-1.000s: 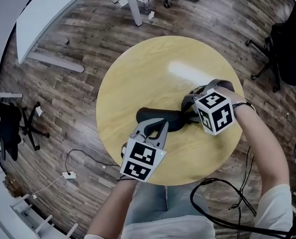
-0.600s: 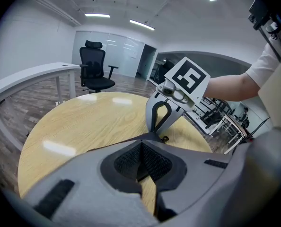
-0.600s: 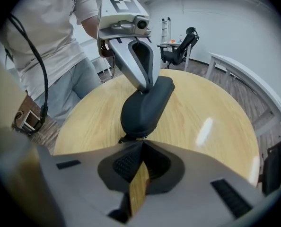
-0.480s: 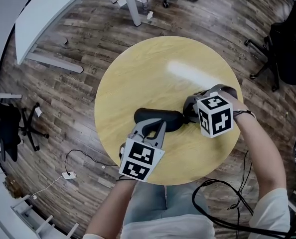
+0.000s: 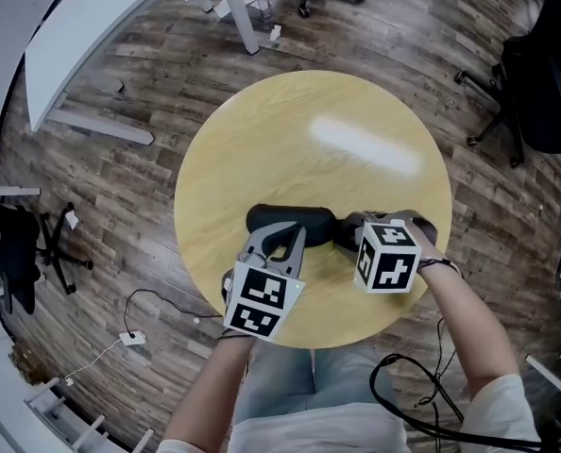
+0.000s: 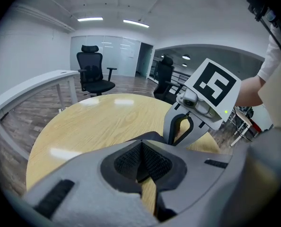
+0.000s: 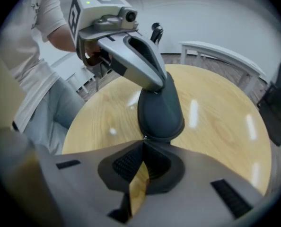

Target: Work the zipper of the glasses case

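Head view overhead, gripper views low, sharing table (image 5: 262, 140)

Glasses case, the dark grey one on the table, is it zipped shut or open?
Looks shut: in the right gripper view the dark grey glasses case shows one closed shell with no gap, though finer detail cannot be told.

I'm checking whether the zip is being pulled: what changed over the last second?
The right tool, shut on the zipper pull, moved toward the person and slightly left at the right end of the glasses case. The left tool stayed shut at the case, which barely shifted on the table.
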Tool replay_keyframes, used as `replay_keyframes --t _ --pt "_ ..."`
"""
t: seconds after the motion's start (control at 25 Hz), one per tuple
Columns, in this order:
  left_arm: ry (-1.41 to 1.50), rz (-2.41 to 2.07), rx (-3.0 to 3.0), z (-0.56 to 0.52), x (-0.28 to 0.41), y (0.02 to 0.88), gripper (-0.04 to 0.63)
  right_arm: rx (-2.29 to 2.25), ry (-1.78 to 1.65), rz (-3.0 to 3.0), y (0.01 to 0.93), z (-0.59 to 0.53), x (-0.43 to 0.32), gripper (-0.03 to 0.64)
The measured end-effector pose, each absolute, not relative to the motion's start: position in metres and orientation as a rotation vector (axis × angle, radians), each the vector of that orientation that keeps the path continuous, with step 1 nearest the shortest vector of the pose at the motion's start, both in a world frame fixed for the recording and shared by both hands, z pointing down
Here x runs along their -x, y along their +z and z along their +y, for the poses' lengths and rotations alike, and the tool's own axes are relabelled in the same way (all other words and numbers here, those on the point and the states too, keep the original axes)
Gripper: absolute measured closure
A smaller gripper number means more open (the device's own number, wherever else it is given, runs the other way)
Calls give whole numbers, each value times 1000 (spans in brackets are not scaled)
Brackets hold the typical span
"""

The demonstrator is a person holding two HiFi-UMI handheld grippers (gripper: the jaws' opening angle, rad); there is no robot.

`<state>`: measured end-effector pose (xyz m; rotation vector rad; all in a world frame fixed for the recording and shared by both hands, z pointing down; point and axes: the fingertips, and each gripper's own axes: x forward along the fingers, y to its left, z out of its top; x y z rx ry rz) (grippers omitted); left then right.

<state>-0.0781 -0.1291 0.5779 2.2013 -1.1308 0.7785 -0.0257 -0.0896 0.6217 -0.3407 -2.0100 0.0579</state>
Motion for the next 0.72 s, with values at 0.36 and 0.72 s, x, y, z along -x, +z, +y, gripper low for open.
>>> replay_keyframes --t 0.36,0.72 --pt "849 -975 -2208 -132 88 575 592 55 -117 -2111 613 -142 -9 615" --pt "841 -1038 -2217 -131 85 577 592 -106 135 -2176 613 -113 14 615"
